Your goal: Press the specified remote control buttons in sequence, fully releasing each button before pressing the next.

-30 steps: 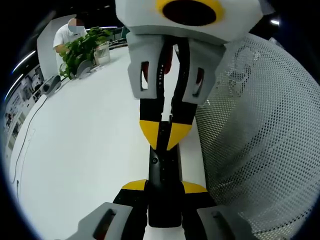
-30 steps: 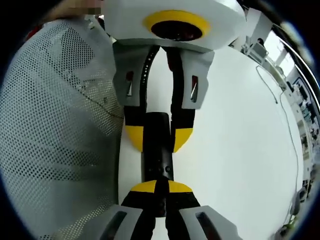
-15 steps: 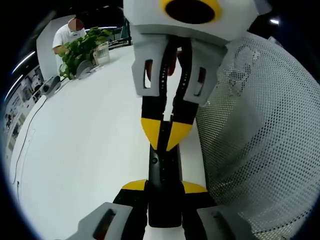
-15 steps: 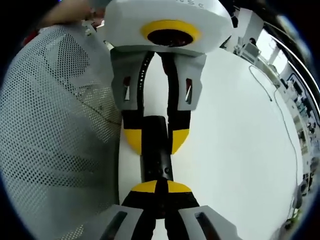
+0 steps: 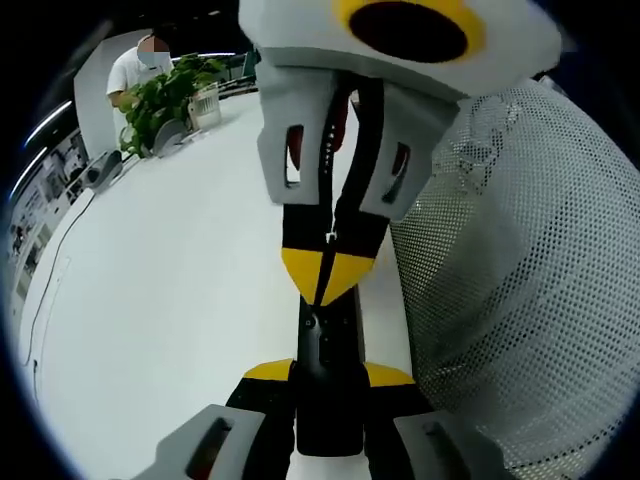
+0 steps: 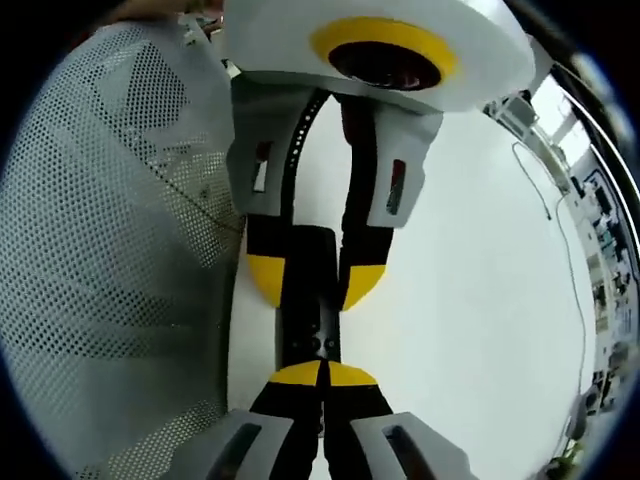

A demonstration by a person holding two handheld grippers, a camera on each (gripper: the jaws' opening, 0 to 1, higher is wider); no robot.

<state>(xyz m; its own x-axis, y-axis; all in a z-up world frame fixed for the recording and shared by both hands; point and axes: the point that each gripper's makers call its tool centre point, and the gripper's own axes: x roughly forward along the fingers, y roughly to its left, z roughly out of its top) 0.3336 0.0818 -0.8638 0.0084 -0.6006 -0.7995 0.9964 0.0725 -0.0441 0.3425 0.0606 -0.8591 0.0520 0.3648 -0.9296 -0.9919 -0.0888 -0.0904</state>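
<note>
A slim black remote control (image 5: 325,345) is held over the white table (image 5: 170,300), with my left gripper (image 5: 328,375) shut on its near end; yellow tips sit on both its sides. My right gripper (image 5: 321,272) comes down from the top of the left gripper view, shut, with its joined yellow tips resting on the remote's face. In the right gripper view, my right gripper (image 6: 322,373) is shut, tips against the remote (image 6: 310,315) just below small round buttons. The left gripper (image 6: 312,285) clamps the remote's far end there.
White perforated mesh fabric (image 5: 520,300) of a person's clothing lies close beside the remote, also the mesh (image 6: 110,250). A potted plant (image 5: 165,100) and a person stand at the table's far edge. A thin cable (image 6: 575,270) runs along the table.
The right gripper's yellow tips have drawn together and tilted slightly on the remote's face. The left gripper still clamps the remote in the same place.
</note>
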